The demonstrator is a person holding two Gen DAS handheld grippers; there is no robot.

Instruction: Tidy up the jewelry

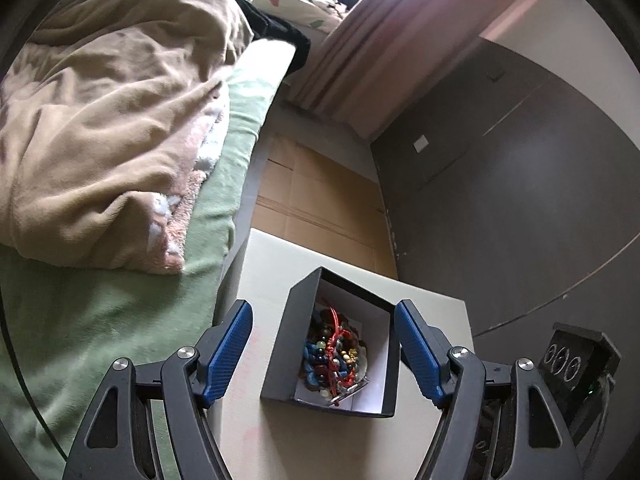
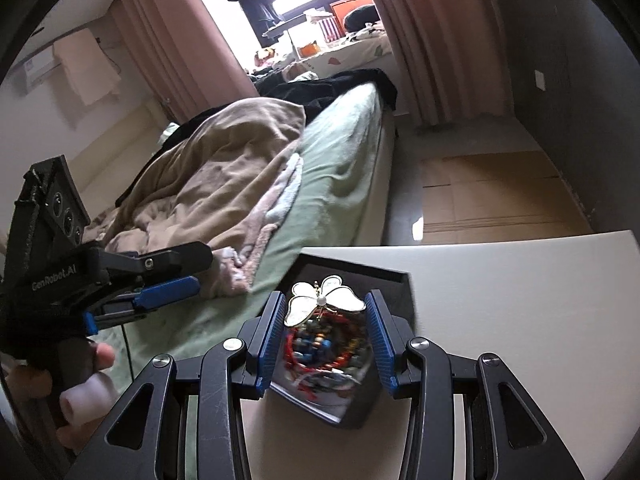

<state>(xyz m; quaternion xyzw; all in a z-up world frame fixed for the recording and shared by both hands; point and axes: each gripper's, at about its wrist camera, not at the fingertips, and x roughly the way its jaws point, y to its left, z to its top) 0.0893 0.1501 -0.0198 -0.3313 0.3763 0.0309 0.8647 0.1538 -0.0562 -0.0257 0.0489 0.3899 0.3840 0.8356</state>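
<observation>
Left wrist view showed the left gripper (image 1: 323,322) above a black box (image 1: 280,356) on the white counter (image 1: 272,264), its blue fingers (image 1: 228,354) spread wide and holding nothing. Inside the box lay a tangle of beaded jewelry (image 1: 334,354). Right wrist view showed the right gripper (image 2: 326,312) with a white butterfly brooch (image 2: 326,302) between its fingers (image 2: 270,342), just above the jewelry; contact with both pads could not be confirmed. A bed (image 2: 340,168) stood beside the counter.
</observation>
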